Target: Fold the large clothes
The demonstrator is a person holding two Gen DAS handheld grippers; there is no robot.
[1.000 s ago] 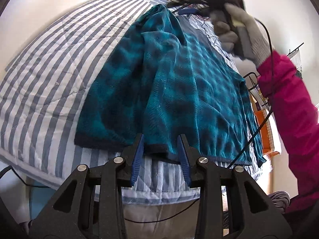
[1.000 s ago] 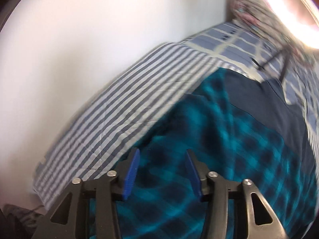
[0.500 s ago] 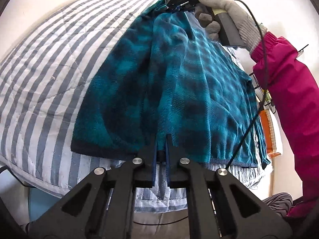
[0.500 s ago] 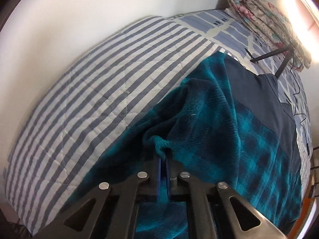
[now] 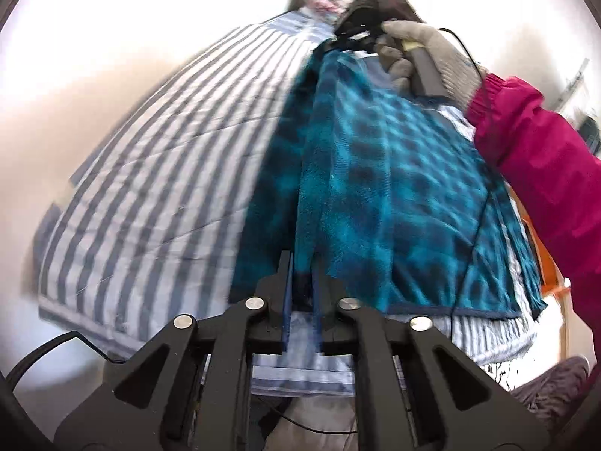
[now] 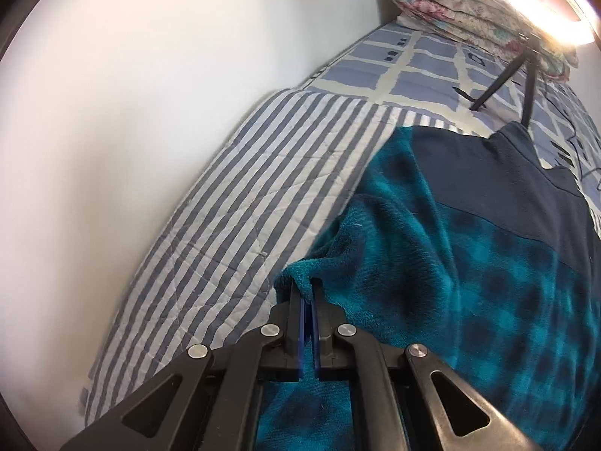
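A teal plaid fleece garment (image 5: 394, 195) with a dark navy yoke (image 6: 499, 184) lies on a blue-and-white striped quilt (image 5: 157, 195). My left gripper (image 5: 302, 282) is shut on the garment's hem near the bed's near edge and lifts that edge off the quilt. My right gripper (image 6: 307, 300) is shut on a bunched teal fold at the garment's side, up near the shoulder. In the left wrist view the right gripper (image 5: 360, 18) shows at the far end, held by a grey-gloved hand (image 5: 432, 56) with a pink sleeve.
A white wall (image 6: 131, 112) runs along the bed's left side. A rolled floral blanket (image 6: 469, 3) lies at the head of the bed on a checked sheet (image 6: 420, 64). Black tripod legs (image 6: 522, 75) stand on that sheet. An orange object (image 5: 548, 263) stands beside the bed.
Both grippers went from open to shut on the garment. They have since lifted its left edge, which now rises off the quilt and folds toward the right.
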